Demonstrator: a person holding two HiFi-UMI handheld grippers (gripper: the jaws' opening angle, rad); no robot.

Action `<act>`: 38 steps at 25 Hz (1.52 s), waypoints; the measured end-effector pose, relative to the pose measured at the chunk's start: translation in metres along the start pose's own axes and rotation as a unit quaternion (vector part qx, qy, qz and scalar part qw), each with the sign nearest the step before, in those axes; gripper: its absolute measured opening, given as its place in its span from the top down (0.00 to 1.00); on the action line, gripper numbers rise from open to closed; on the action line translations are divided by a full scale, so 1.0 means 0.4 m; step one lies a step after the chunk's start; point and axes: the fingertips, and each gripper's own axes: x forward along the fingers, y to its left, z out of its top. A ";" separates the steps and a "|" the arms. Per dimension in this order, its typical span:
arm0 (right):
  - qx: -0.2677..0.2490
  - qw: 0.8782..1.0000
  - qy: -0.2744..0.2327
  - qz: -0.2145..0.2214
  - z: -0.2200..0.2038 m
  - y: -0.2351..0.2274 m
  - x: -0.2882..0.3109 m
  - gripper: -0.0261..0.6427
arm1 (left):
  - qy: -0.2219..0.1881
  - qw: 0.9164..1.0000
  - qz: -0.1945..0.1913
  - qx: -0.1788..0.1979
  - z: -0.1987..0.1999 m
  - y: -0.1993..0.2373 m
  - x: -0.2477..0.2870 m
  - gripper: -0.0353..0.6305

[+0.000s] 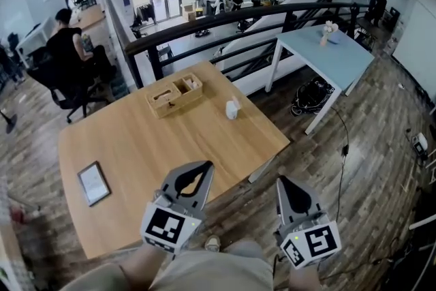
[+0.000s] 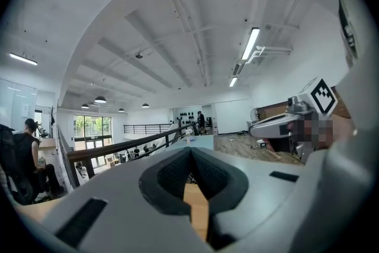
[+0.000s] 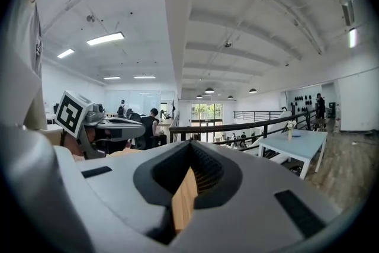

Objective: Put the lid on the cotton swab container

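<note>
Your left gripper (image 1: 204, 167) and right gripper (image 1: 282, 182) are held low, close to your body. Fingers on both are pressed together, nothing between them. The white cotton swab container (image 1: 232, 108) stands on the bench (image 1: 150, 146) near the wooden organizer (image 1: 175, 95), well apart from both grippers.

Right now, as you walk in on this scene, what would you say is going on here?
A person stands at the near edge of a wooden table with a gripper in each hand. The left gripper and the right gripper are both held low near the body, jaws together, holding nothing. A small white container stands far across the table, near a wooden tray. Neither gripper touches it, and the lid task has not yet begun.
</note>
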 end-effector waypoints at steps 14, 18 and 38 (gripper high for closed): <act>0.011 1.000 0.012 0.023 -0.056 -0.186 0.240 0.92 | 0.033 0.999 0.006 -0.006 -0.083 0.106 0.247 0.91; 0.017 0.999 0.011 0.049 -0.056 -0.272 0.326 0.92 | 0.045 0.999 0.024 0.000 -0.084 0.129 0.343 0.91; -0.011 0.969 0.012 0.246 -0.002 -0.635 0.732 0.92 | 0.078 0.970 0.228 -0.010 -0.036 0.271 0.725 0.91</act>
